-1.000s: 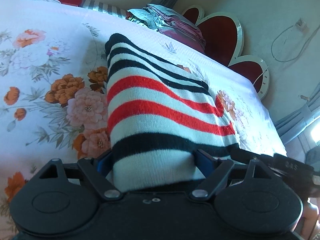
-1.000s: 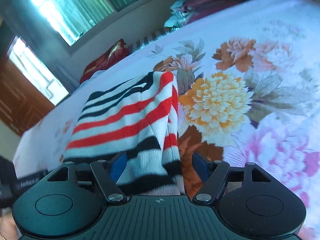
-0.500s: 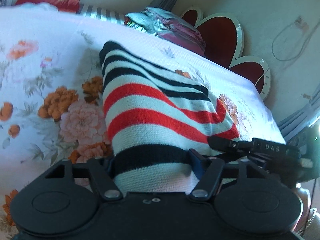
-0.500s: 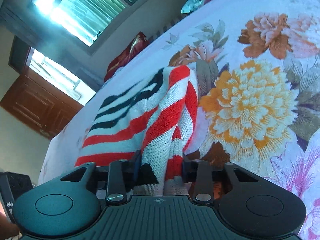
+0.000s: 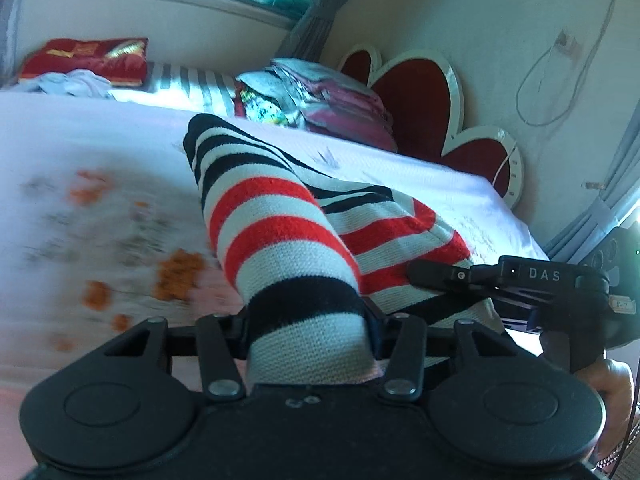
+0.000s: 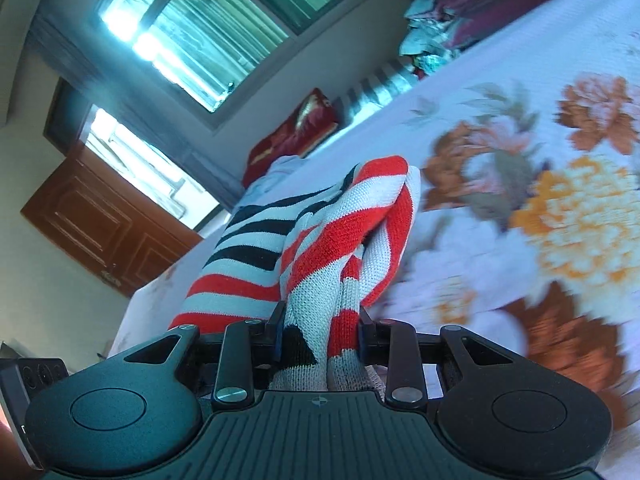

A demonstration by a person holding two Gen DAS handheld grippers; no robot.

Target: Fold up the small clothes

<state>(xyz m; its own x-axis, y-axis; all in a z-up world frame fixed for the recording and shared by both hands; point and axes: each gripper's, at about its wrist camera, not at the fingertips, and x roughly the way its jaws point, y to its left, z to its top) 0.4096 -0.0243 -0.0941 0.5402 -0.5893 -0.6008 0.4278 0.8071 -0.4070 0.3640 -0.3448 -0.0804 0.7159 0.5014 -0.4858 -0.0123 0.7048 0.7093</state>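
The only writing that reads clearly is "DAS", in pale letters on the black body of the right gripper [image 5: 414, 271], seen from the left wrist camera reaching in from the right edge; a small white sticker further along that body is too small to read. The ribbed-knit garment with white, red and black stripes [image 5: 280, 240] is bunched and lifted off the white bedsheet printed with orange and pink flowers [image 5: 100, 200], its far end still trailing onto the sheet. The left gripper [image 5: 306, 322] has its jaws closing on a thick rolled bundle of the knit's black-and-white hem end, the fabric filling the gap between them. In the right wrist view the right gripper's [image 6: 320, 330] jaws stand narrow and are clamped on a gathered fold of the same knit, red and white layers crumpled together. Only the left view shows the scalloped red headboard with a pale glossy rim [image 5: 412, 96] and a white cable looped on the wall [image 5: 544, 80]; only the right view shows the panelled brown wooden door [image 6: 104, 220]. Both show the stack of folded maroon and grey cloth [image 5: 320, 96], the red cushion [image 5: 86, 60], and the window [image 6: 208, 32], which appears to have green curtains, though glare blurs it.
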